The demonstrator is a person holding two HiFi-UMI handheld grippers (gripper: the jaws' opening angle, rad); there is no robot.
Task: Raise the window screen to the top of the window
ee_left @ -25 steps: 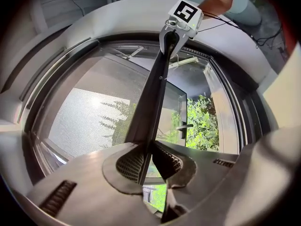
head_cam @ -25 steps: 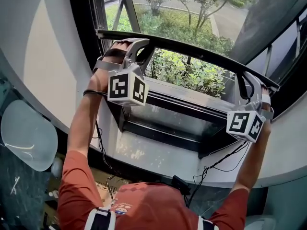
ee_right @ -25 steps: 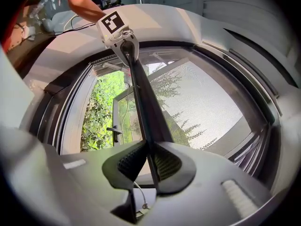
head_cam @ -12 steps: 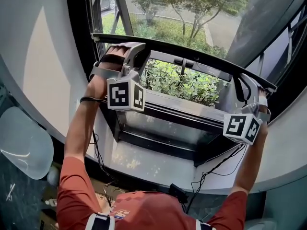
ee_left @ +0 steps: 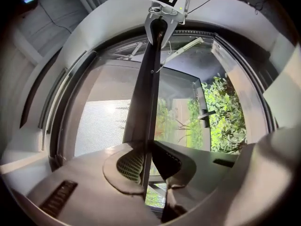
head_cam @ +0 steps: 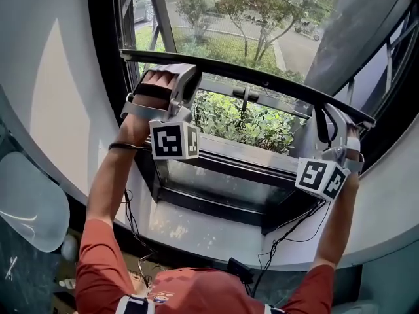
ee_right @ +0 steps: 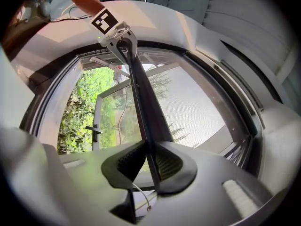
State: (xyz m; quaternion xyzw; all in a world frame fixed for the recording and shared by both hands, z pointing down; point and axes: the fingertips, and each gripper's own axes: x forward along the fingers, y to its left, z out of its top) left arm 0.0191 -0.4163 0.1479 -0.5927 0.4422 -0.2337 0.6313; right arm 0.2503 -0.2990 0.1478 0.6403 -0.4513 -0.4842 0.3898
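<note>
The left claw [ee_left: 143, 163] and right claw [ee_right: 150, 166] clamp the thin dark rail of the mesh window screen [head_cam: 262, 80].

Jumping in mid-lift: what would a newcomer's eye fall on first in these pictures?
The long dark bottom bar of the window screen spans the window opening. It is clamped near its two ends by the left gripper and the right gripper, each carrying a black-and-white marker cube. Beyond the bar, bright green shrubs stand out in sunlight at the centre of the head view.
</note>
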